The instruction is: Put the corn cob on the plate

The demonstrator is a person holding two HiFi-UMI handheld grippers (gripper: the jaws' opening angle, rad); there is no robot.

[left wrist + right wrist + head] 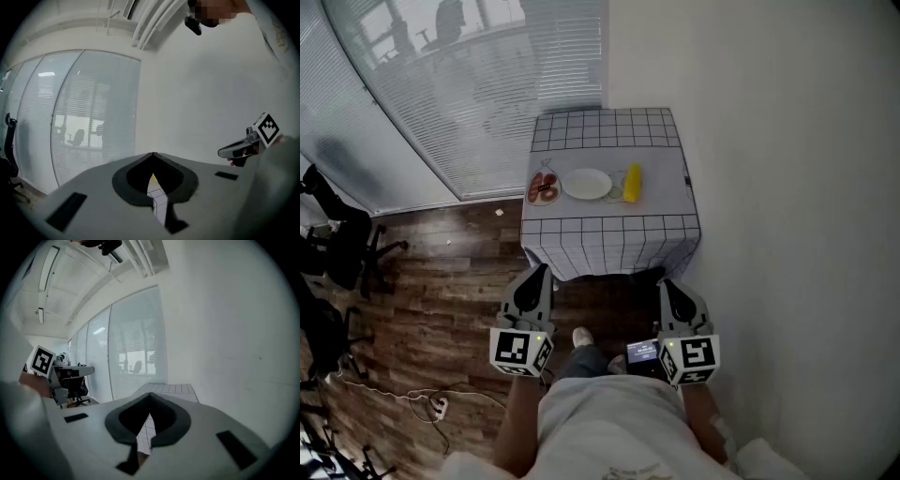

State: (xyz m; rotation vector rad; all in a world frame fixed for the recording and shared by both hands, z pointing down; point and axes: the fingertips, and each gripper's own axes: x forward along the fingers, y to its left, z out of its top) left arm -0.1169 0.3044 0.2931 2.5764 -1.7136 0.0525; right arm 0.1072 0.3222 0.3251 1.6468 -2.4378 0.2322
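Lying: yellow cylindrical corn cob (632, 183) | round white plate (587, 184) | gridded tablecloth (609, 234)

No readable text or numbers — only square coded markers, on left claw's cube (521, 351), right claw's cube (697, 356).

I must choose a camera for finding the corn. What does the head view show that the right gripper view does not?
Only the head view: the corn cob lying beside the white plate, and the wooden floor.
Only the right gripper view: the ceiling lights.
Both: the checked tablecloth, the glass wall with blinds, and the left claw.
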